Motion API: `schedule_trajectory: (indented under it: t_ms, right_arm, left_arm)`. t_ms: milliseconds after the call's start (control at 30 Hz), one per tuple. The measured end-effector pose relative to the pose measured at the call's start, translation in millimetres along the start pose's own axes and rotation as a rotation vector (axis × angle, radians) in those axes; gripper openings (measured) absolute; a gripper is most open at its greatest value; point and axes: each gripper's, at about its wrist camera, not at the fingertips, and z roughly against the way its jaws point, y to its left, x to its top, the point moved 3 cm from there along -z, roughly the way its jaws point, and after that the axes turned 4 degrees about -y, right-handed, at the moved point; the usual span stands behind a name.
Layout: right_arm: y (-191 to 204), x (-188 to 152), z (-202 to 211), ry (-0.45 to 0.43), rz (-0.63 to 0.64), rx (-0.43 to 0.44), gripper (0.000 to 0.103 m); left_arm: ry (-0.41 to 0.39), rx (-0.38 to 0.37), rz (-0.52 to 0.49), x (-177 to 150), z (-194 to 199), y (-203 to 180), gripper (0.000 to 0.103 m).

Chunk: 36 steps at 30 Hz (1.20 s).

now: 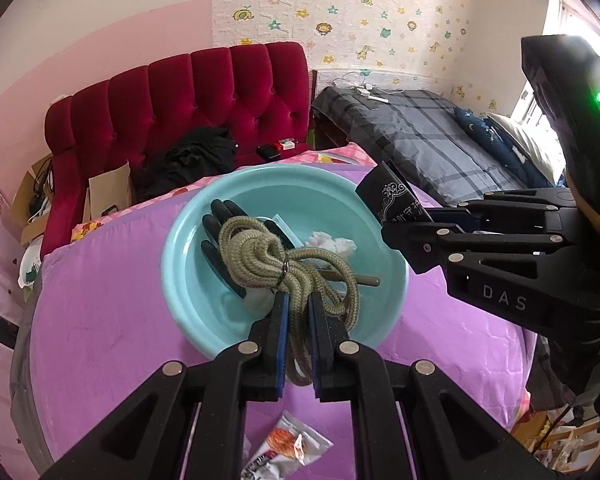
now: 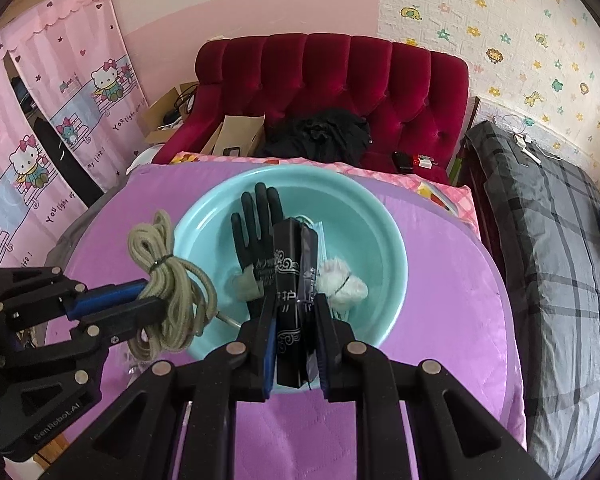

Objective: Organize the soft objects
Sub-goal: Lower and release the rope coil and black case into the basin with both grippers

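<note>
Left gripper [image 1: 296, 316]: clamped on rope bundle [image 1: 276, 260] above basin [image 1: 188, 216].
Right gripper [image 2: 294, 316]: gripping black packet [image 2: 290, 280] over basin.
Risk: loose rope loops — may snag rim, spill outside.

Right gripper [image 1: 404, 236] casing: "DAS" is read.
Left gripper [image 2: 148, 296] casing: "GenRobot.AI" is seen.
Pink curtain [image 2: 60, 120]: "You light up my life!" is printed.
</note>
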Motion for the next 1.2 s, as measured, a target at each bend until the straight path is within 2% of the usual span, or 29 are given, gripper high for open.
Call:
schedule_trajectory:
  t_ms: [400, 667, 1033, 1200]
  right_arm:
    - [-6.2, 24.5, -49.4, 0.024, -0.033, -0.013, 0.017]
    - [-13.2, 30.5, -81.9, 0.05, -0.078, -0.01, 0.018]
    - [-22.8, 32.5, -96.4, 0.059, -0.134, 0.028, 0.02]
    - [-21.9, 36.3, -94.6, 0.05, -0.129, 0.012, 0.026]
  left_arm:
    - [0.032, 0.032, 0.025, 9.7, -49.6, 25.2, 0.009]
    - [0.05, 0.042, 0.024, 9.2, -76.0, 27.8, 0.009]
    - [0.057, 0.059, 0.03, 11.1, -89.1, 28.8, 0.01]
    - [0.066, 0.076, 0.044, 9.9, -91.9, 31.0, 0.011]
